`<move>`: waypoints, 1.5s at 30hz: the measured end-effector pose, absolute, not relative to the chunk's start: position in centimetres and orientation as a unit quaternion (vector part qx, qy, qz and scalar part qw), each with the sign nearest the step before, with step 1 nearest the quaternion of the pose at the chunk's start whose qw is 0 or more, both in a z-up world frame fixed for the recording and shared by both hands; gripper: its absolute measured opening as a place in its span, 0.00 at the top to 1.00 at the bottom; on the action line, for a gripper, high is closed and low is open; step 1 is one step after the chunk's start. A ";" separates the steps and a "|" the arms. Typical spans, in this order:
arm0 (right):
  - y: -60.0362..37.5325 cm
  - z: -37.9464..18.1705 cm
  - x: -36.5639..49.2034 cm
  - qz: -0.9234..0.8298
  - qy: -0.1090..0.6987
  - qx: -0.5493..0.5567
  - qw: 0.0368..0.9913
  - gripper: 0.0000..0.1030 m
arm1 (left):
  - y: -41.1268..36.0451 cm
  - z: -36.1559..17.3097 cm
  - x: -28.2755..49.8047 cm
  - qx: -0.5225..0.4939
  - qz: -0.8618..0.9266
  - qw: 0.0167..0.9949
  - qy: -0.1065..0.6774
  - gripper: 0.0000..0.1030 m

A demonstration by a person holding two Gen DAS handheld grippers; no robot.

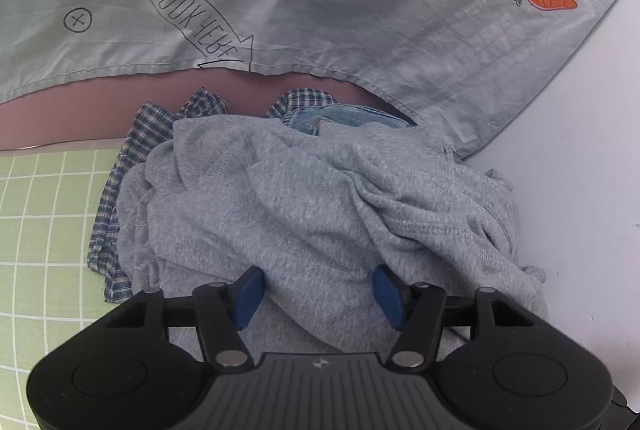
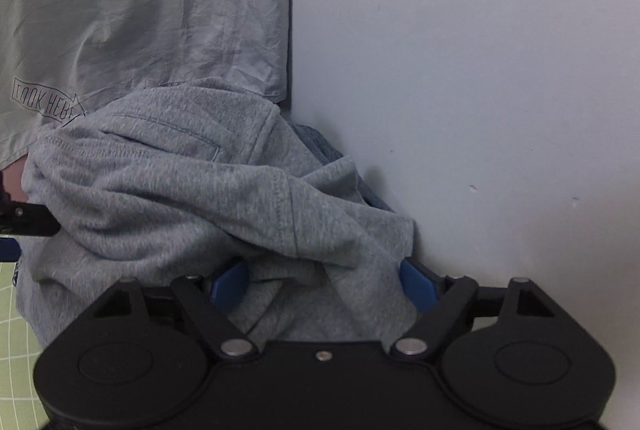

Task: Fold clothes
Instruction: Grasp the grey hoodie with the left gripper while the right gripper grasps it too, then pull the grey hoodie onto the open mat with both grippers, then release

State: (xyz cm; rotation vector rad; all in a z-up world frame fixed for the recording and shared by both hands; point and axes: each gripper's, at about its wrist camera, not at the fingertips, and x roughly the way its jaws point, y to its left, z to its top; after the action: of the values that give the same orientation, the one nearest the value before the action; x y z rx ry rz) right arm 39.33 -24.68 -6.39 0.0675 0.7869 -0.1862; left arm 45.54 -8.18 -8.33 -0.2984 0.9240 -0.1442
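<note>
- The grey sweatshirt [image 1: 320, 197] is heaped on a plaid shirt [image 1: 120, 189] and denim [image 1: 344, 115], against the white wall [image 2: 480, 69].
- The left gripper [image 1: 318, 294] and right gripper [image 2: 324, 282] are seen partly open, astride grey folds; no firm pinch is visible.
- Several layers may be caught together, dragging the pile.
- A green gridded mat [image 1: 40, 230] is laid beneath; a carrot-print pillowcase [image 1: 360, 9] is behind.
</note>
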 end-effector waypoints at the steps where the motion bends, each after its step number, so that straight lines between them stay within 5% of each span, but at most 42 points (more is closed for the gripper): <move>1: -24.6 -6.5 39.3 -0.082 0.379 0.037 0.921 0.37 | -8.4 -8.2 45.4 -0.139 -0.068 0.884 0.440 0.53; 4: -24.3 -6.9 38.7 -0.074 0.373 0.041 0.924 0.71 | -8.2 -7.7 44.5 -0.138 -0.057 0.889 0.432 0.81; 6: -23.8 -6.9 37.8 -0.068 0.362 0.038 0.929 0.91 | -7.9 -7.3 43.8 -0.137 -0.049 0.892 0.427 0.87; 24: -18.8 -2.6 25.0 -0.003 0.343 0.063 0.937 0.95 | 2.4 -2.7 25.8 -0.178 0.062 0.903 0.387 0.92; 34: -8.7 -4.9 15.9 0.058 0.371 0.035 0.926 0.95 | 22.0 -9.1 10.4 -0.228 0.119 0.878 0.403 0.92; 45: 13.1 -10.4 4.8 0.114 0.408 0.044 0.905 0.95 | 45.1 -8.2 2.1 -0.215 0.188 0.857 0.430 0.91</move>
State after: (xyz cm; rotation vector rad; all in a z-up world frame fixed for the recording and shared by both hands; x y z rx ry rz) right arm 4.81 13.13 -10.40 0.0919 0.8437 0.2354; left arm 2.07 45.09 -8.19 -0.4516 0.9034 0.3953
